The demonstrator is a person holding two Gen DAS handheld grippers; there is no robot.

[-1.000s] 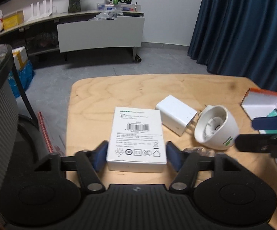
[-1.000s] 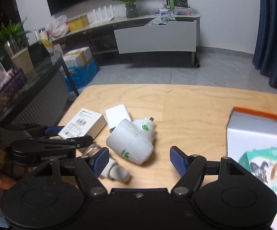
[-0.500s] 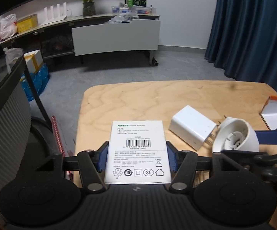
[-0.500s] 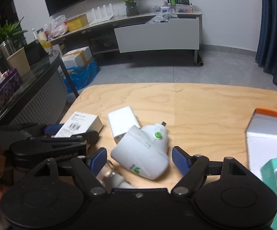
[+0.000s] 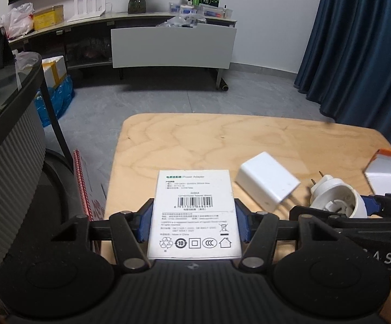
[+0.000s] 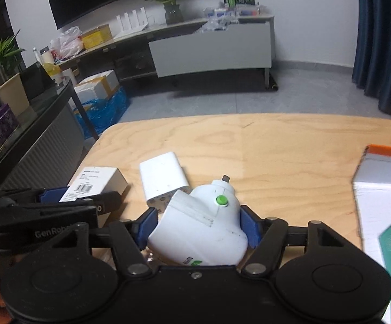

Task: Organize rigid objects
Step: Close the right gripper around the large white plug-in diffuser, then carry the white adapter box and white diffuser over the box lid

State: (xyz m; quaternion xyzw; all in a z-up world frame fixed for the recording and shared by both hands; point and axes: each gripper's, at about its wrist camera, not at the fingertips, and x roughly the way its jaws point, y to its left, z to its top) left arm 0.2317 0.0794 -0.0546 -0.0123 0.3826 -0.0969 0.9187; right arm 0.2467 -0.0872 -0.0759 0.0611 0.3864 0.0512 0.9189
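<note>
Rigid objects lie scattered on the wooden table (image 5: 222, 140), with an orange-edged white box (image 6: 384, 178) waiting at its right end, probably the place to put them. Next in size, the flat adapter box (image 5: 195, 210) sits clamped between the blue pads of the left gripper (image 5: 194, 224); holding it level should keep it from pivoting. Beside it, the right gripper (image 6: 198, 226) is closed around the rounded white plug-in device (image 6: 198, 226), a curved shell that could squirm, so a slow carry seems wise. Smallest, the white charger (image 5: 267, 181) lies loose between them, best not nudged.
</note>
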